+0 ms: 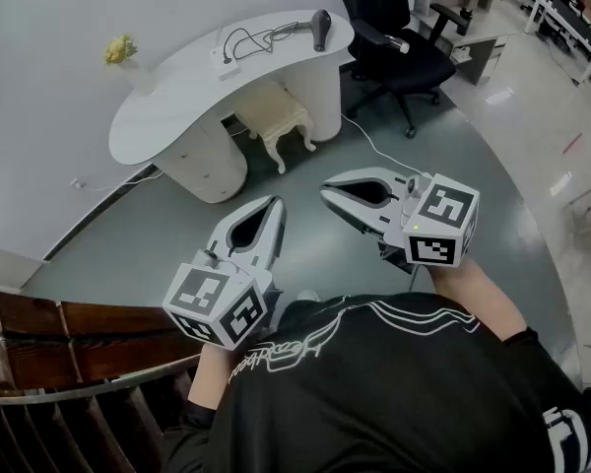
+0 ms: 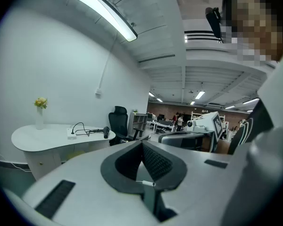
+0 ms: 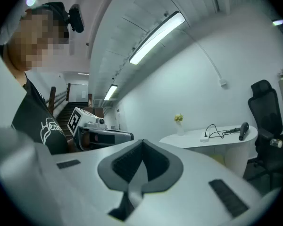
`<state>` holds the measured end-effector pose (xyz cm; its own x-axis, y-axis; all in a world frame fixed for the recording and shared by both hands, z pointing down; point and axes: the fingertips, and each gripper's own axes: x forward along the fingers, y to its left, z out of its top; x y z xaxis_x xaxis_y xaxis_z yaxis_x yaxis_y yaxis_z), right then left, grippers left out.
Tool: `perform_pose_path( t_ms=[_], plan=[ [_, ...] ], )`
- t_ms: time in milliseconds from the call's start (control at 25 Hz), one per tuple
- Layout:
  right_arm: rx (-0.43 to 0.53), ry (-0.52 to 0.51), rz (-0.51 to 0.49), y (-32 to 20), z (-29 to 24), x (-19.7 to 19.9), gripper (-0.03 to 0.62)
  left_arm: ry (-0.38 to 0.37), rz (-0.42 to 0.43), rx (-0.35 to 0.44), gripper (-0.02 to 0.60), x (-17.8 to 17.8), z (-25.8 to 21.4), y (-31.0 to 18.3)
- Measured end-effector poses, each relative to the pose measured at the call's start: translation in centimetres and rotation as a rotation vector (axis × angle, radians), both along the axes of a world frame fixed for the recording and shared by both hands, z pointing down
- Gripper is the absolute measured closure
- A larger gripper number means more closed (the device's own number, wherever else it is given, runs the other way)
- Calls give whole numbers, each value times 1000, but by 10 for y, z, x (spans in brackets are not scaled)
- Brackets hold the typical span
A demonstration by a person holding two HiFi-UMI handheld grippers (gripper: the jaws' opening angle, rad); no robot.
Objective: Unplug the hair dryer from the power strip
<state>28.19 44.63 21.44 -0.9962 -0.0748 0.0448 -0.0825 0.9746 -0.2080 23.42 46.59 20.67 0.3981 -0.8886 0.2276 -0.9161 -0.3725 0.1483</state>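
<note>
A black hair dryer [image 1: 321, 28] lies on the right end of a curved white desk [image 1: 177, 97] across the room. Its black cord [image 1: 251, 39] loops to a white power strip [image 1: 225, 67] on the desk top. Both grippers are held in front of the person, far from the desk. The left gripper [image 1: 276, 203] is shut and empty, and so is the right gripper [image 1: 327, 193]. The left gripper view shows the dryer [image 2: 106, 132] and the strip [image 2: 71, 136] small in the distance. They also appear in the right gripper view: the dryer [image 3: 244, 131] and the strip [image 3: 205, 138].
A black office chair [image 1: 399, 42] stands right of the desk, with a cream stool [image 1: 276, 121] tucked under it. A vase of yellow flowers [image 1: 121, 49] sits on the desk's left end. A wooden stair railing [image 1: 69, 333] is at the person's left. A white cable [image 1: 374, 146] runs over the grey floor.
</note>
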Motion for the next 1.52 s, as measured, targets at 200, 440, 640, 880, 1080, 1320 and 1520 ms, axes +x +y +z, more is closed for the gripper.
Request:
perform_pose_path(
  t_ms=[200, 440, 640, 880, 1080, 1320, 1520],
  plan=[
    [15, -1, -25, 5, -4, 3, 599, -7, -2, 9, 578, 7, -6, 2],
    [-13, -11, -17, -6, -2, 12, 599, 7, 0, -1, 578, 14, -6, -6],
    [-68, -25, 3, -19, 9, 14, 597, 43, 19, -23, 578, 16, 4, -16],
    [-123, -26, 17, -47, 24, -4, 597, 69, 10, -53, 578, -5, 23, -42],
    [-141, -2, 2, -71, 33, -21, 597, 108, 9, -61, 578, -24, 28, -72],
    [-166, 12, 16, -144, 37, -68, 597, 109, 22, -94, 578, -72, 36, -144],
    [-231, 39, 37, -217, 53, -116, 597, 144, 30, -146, 578, -125, 51, -218]
  ],
)
